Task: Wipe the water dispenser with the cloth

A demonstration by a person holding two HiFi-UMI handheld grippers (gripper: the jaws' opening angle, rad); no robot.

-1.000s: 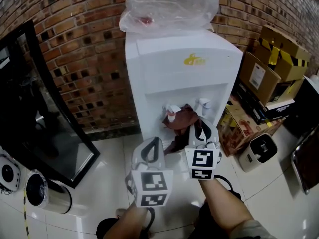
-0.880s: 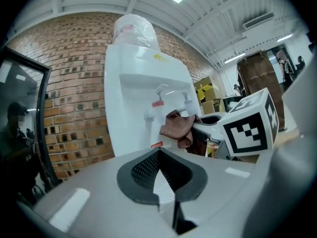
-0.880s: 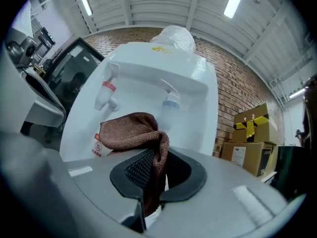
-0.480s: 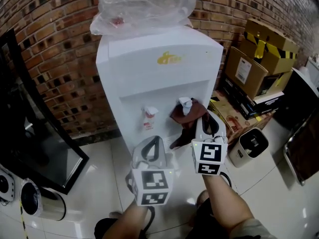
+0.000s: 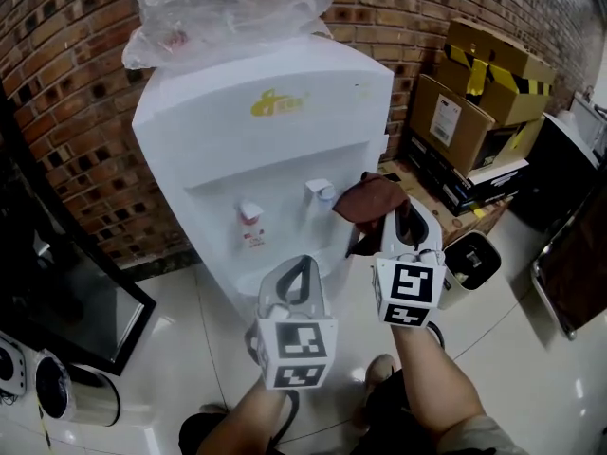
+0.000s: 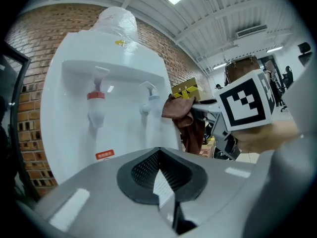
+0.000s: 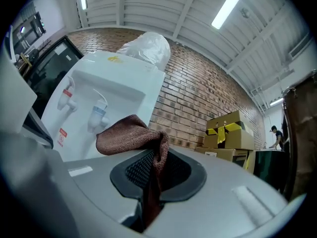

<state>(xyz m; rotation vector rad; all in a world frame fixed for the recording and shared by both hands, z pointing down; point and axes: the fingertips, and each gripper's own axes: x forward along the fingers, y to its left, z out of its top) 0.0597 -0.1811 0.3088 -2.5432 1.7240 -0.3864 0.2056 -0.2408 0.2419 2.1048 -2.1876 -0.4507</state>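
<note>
The right tool pinches the cloth by one fold, probably so the loose part ahead can meet the water dispenser. Beside it, the left tool is closed and empty.

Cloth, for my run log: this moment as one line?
right gripper: shut on cloth | left gripper: shut, empty | cloth: at right edge of water dispenser

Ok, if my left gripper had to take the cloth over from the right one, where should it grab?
Probably the bunched fold of the cloth that sticks out past the tips of the right gripper. Come in from its left side with the left gripper, opened first: that lump is free and looks thick enough to pinch.
</note>
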